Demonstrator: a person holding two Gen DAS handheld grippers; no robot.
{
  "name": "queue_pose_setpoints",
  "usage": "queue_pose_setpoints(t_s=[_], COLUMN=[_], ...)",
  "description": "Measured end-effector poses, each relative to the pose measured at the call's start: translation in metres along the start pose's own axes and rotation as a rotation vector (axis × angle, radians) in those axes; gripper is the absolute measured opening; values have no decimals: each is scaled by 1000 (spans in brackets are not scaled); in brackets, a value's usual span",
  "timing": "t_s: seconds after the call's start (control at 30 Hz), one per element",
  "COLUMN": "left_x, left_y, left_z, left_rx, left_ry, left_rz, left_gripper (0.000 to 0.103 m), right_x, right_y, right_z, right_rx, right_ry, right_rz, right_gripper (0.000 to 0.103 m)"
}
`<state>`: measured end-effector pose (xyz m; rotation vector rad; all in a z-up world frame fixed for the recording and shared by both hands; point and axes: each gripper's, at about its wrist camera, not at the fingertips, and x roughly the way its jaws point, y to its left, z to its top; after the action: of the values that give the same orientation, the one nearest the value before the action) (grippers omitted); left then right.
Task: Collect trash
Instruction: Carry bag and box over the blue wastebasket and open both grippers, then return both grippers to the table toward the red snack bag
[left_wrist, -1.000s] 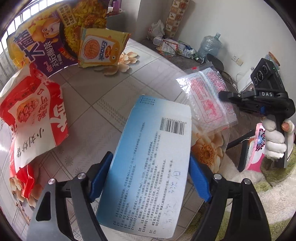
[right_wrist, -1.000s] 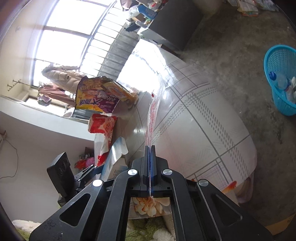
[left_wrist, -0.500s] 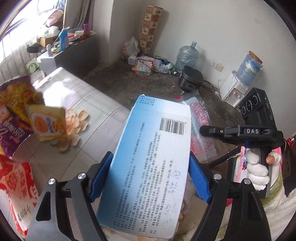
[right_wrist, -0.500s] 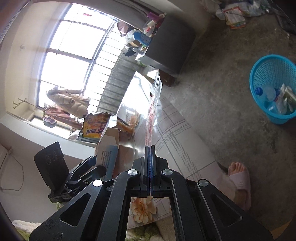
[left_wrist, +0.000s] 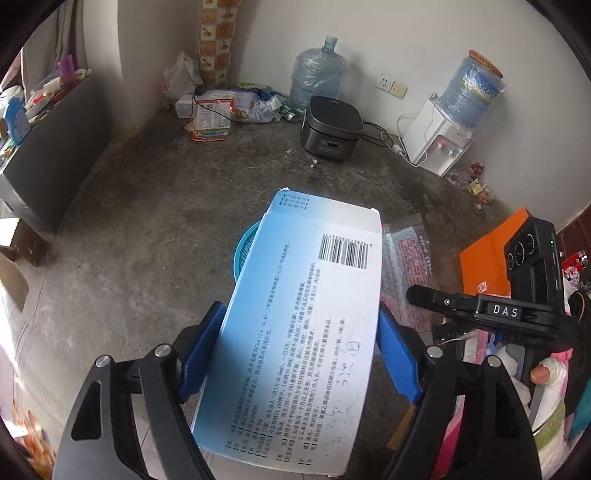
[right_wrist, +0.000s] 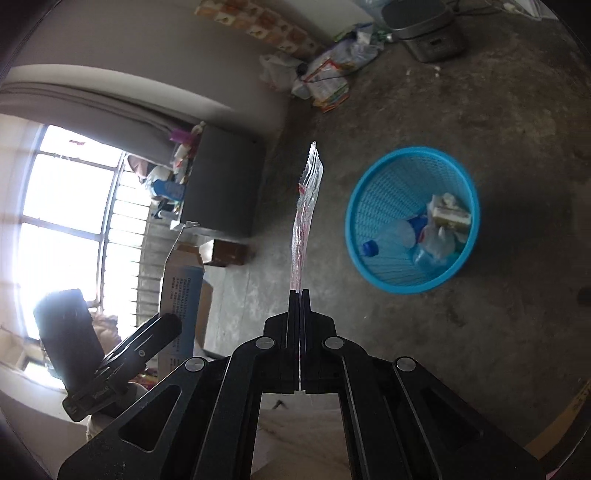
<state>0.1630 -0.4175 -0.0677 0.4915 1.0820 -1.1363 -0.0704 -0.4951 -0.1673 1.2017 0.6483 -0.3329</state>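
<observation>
Bare grey concrete floor (left_wrist: 155, 229) fills both wrist views of a cluttered room. Over it, the left gripper (left_wrist: 299, 354) clamps a flattened pale-blue carton (left_wrist: 295, 332) between its blue pads (left_wrist: 395, 354), which press on the carton's two long edges. The carton's upturned face carries a black barcode, columns of small Chinese print too fine to read, and some handwritten marks near its lower right corner. Behind the carton's top edge, a sliver of the blue mesh wastebasket (left_wrist: 243, 247) shows on the floor.

To the carton's right, the right gripper (right_wrist: 299, 295) has its jaws pressed tight on the bottom edge of a clear plastic bag (right_wrist: 304, 218) with red print, held upright and seen edge-on in its own camera. In the left view the same bag (left_wrist: 410, 266) appears flat-on, its red lettering illegible, and the black gripper body (left_wrist: 502, 314) bears a white tag reading "DAS". A white-gloved hand (left_wrist: 546, 373) grips its handle.

The wastebasket (right_wrist: 391, 192) stands on the floor just right of the bag's tip in the right view, holding a clear bottle with a blue cap (right_wrist: 391, 236) and crumpled wrappers. Further out, a black rice cooker (left_wrist: 330, 131), a large water jug (left_wrist: 317, 74), a white dispenser topped by a blue bottle (left_wrist: 439, 144) and a heap of papers and bags (left_wrist: 218, 110) line the far wall. An orange box (left_wrist: 487, 258) sits at right.
</observation>
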Motion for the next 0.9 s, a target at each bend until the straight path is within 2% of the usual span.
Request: queue_pose_setpoints(t_s=[0.07,0.13,0.17,0.2,0.27,0.37,0.47,0.67,0.83,0.9], left_x=[30,60,73,81,94,96,79,15,-60,-89], left_y=[-7,-13,-15,-16,-17,-16,-13,-4,10,16], left_z=[16,31,38,43,54,64,64,46,11,-6], left_rx=[15,31,35,39,32,-7,-26,-23,-75,-109], left_ry=[16,32,37,32,5,-24,-58,-169,-319,-362], left_rz=[14,47,71,82,77,61,28,20,32,62], left_gripper=[78,83,85,85,85,85,85,85,91,95], right_x=[9,27,37,47,69,85,80,48,22,9], right_y=[-13,-22,-29,-35,-48,-67,-74,-51,-4,16], right_z=[14,29,34,39,47,49,42,28,21,14], right_rx=[19,38,48,59,62,83,120,69,-90,-163], right_ry=[-10,-17,-14,-6,5,16,2,-68,-155,-200], right_rz=[-37,-80,-118,-146,-184,-279,-260,-264,-320,-325], right_gripper=[0,5,16,36,46,46,47,49,53,61])
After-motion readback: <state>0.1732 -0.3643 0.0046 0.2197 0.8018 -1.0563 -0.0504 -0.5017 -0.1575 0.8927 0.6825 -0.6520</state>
